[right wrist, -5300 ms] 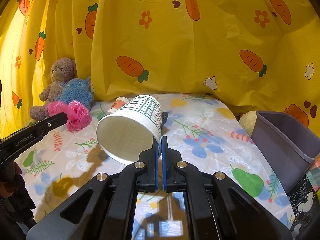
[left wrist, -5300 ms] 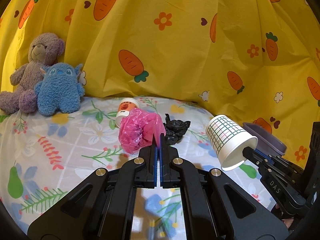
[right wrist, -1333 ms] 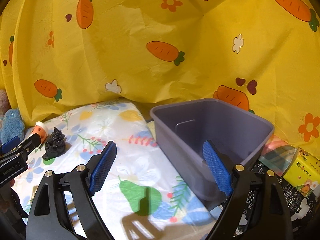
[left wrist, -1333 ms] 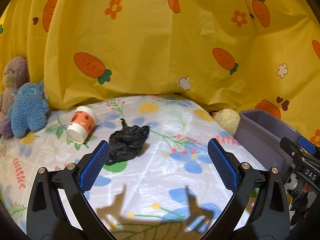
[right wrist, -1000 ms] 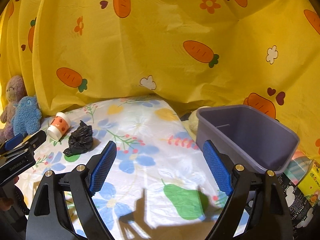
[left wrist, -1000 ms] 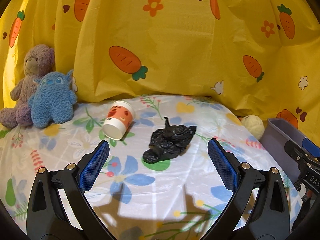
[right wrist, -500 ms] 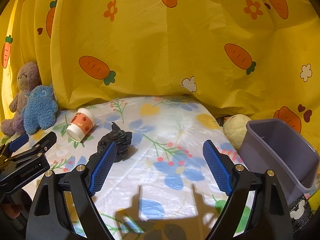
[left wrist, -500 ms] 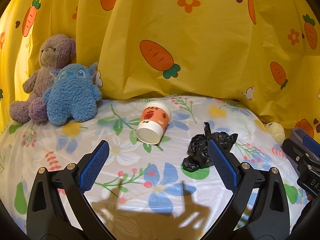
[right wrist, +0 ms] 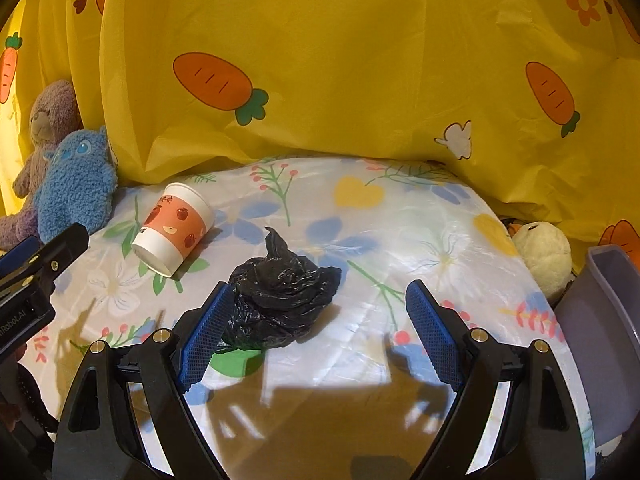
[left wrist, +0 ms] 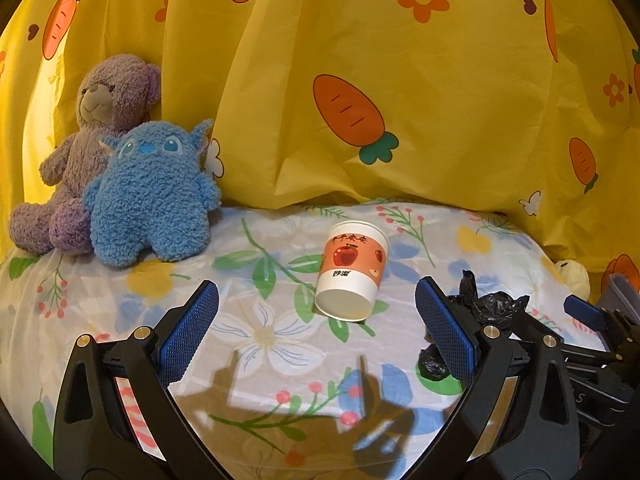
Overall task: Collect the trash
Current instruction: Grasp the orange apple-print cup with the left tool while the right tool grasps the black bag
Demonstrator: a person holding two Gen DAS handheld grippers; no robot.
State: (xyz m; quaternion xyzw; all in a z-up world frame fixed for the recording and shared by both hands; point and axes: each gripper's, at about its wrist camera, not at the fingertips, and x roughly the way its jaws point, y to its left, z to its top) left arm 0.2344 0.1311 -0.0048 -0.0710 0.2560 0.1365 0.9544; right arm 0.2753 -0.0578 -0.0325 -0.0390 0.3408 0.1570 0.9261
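A: Gripper status?
B: Left gripper point(left wrist: 316, 336) and right gripper point(right wrist: 316, 332) both spread, empty.
A: Trash location?
B: Crumpled black plastic bag point(right wrist: 282, 300) at right gripper's 11 o'clock; orange apple-print paper cup point(left wrist: 352, 272) (on its side) at left's 12.

A yellow curtain point(left wrist: 400, 80) printed with orange carrots, flowers and small hearts is hung across the whole background, and deep vertical folds are seen in it. Its lower edge is met by a surface covered with a white floral sheet point(left wrist: 260, 332) patterned with blue and white flowers, green leaves, red berries and yellow hearts. A purple teddy bear point(left wrist: 92, 136) and a blue plush monster point(left wrist: 152, 196) are propped together against the curtain at the left. A pale yellow plush toy point(right wrist: 544, 256) is tucked at the right edge. Warm light is cast from the viewer's side, and sharp shadows are thrown onto the sheet.
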